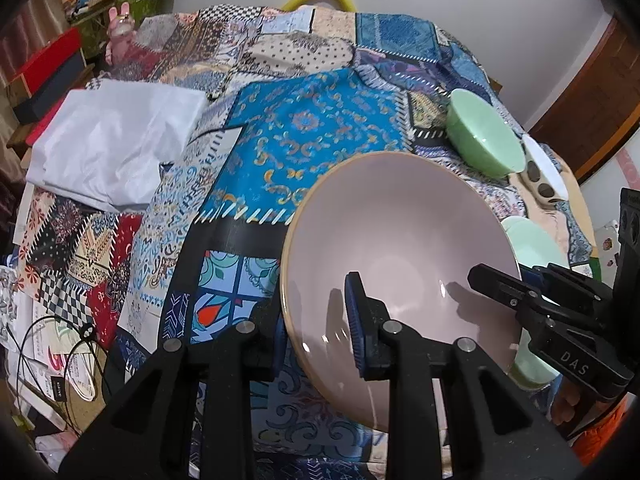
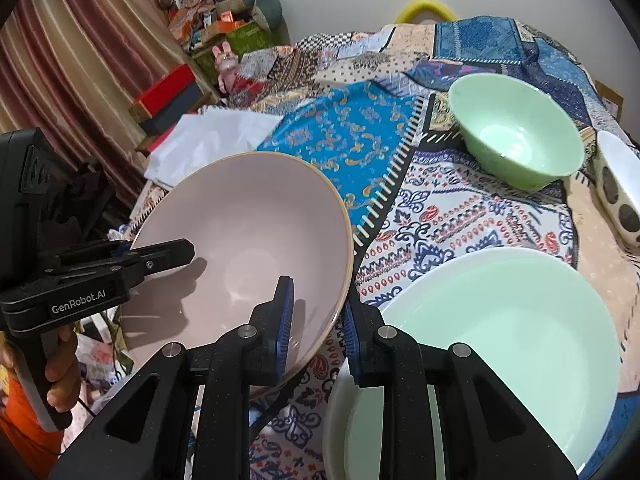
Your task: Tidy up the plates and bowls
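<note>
Over the patchwork-covered table (image 2: 460, 208), my left claw (image 1: 318, 328) and right claw (image 2: 318, 320) each clamp the pink bowl's (image 2: 248, 240) rim.

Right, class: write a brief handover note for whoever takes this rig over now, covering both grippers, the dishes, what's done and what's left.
Left gripper: straddles the near rim of the pink bowl and seems clamped.
Right gripper: straddles the opposite rim and seems clamped.
The pink bowl is tilted and looks held up between them.
Green plate: on the cloth, right of the pink bowl.
Green bowl and spotted bowl: further back, each standing alone.
Done: nothing stacked yet.
Left: probably set the pink bowl down and gather the bowls.
</note>
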`<state>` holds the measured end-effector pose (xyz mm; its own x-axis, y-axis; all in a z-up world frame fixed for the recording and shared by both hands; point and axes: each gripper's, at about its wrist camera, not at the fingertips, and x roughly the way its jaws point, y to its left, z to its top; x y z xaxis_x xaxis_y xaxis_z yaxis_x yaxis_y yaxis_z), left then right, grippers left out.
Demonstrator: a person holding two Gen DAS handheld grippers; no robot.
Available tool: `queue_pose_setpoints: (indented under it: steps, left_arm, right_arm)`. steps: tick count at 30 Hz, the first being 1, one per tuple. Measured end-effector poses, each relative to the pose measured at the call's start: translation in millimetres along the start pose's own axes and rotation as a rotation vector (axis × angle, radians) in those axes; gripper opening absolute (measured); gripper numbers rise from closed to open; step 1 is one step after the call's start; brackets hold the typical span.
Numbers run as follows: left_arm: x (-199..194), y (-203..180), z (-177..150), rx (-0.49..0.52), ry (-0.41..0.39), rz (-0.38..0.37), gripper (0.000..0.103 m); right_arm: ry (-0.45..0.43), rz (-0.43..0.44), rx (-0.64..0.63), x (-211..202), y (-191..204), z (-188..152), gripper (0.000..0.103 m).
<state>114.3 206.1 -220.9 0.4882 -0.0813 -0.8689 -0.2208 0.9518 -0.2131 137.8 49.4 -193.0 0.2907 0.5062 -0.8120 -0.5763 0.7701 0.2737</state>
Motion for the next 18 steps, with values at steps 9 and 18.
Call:
queue_pose_setpoints:
  steps: [9, 18]
  left_arm:
    - [16, 10, -7, -0.012, 0.032, 0.007, 0.026]
    - [10, 8, -7, 0.000, 0.010, 0.037, 0.026]
  right_arm:
    - [0.043, -0.014, -0.035, 17, 4, -2, 0.021]
    - [0.029, -0.024, -0.060, 14, 6, 0, 0.024]
